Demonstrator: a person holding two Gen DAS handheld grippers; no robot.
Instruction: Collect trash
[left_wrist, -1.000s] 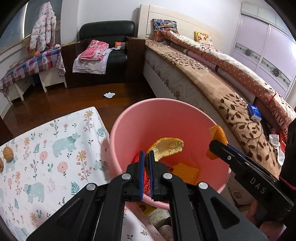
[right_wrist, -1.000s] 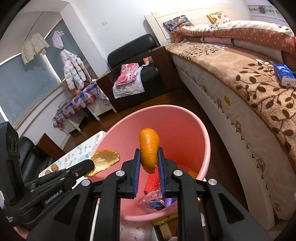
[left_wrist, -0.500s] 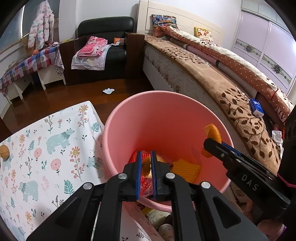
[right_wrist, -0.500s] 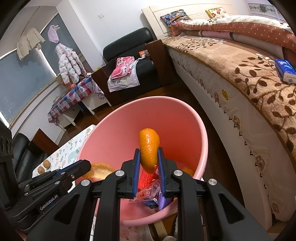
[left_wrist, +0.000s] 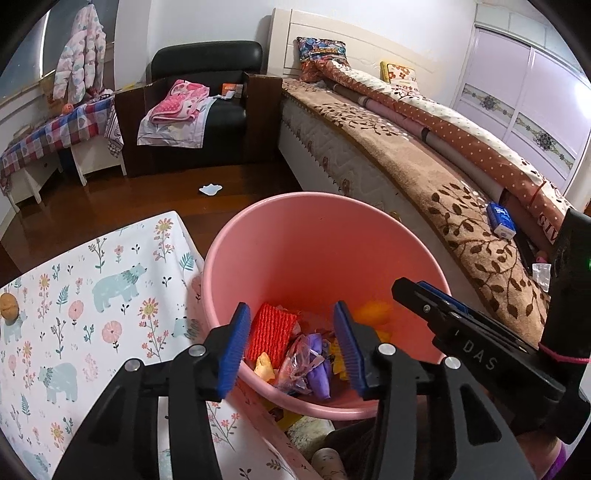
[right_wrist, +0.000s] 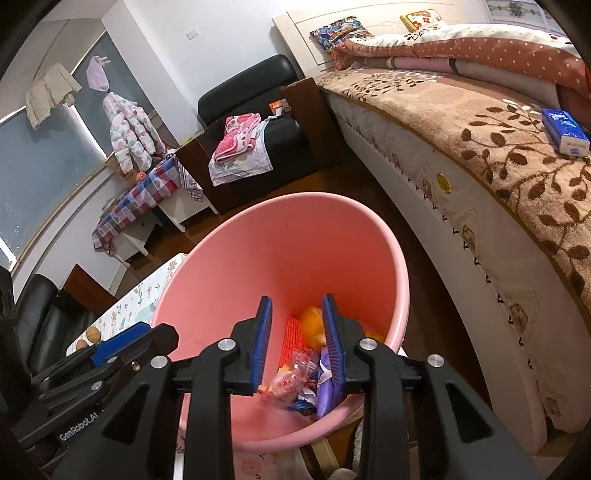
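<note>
A pink bucket (left_wrist: 314, 243) stands between the table and the bed, under both grippers. My left gripper (left_wrist: 290, 330) hangs over its near rim with its jaws opening and nothing between them. My right gripper (right_wrist: 296, 317) is over the same bucket (right_wrist: 288, 251), its jaws also opening and empty. An orange peel (right_wrist: 312, 325) lies inside, below the right fingers, and shows in the left wrist view as an orange peel (left_wrist: 373, 312) at the bucket's right. On the bottom lie a red net (left_wrist: 269, 332), a purple wrapper (left_wrist: 318, 367) and a clear wrapper (left_wrist: 295, 360).
A table with a floral bear cloth (left_wrist: 92, 295) lies left of the bucket, with a walnut (left_wrist: 8, 306) at its edge. The bed (left_wrist: 424, 166) runs along the right, with a blue tissue pack (left_wrist: 500, 219) on it. A white scrap (left_wrist: 210, 189) lies on the wooden floor.
Both grippers' jaws went from shut to open. The yellowish peel left the left gripper and the orange peel left the right one; both dropped into the bucket.
</note>
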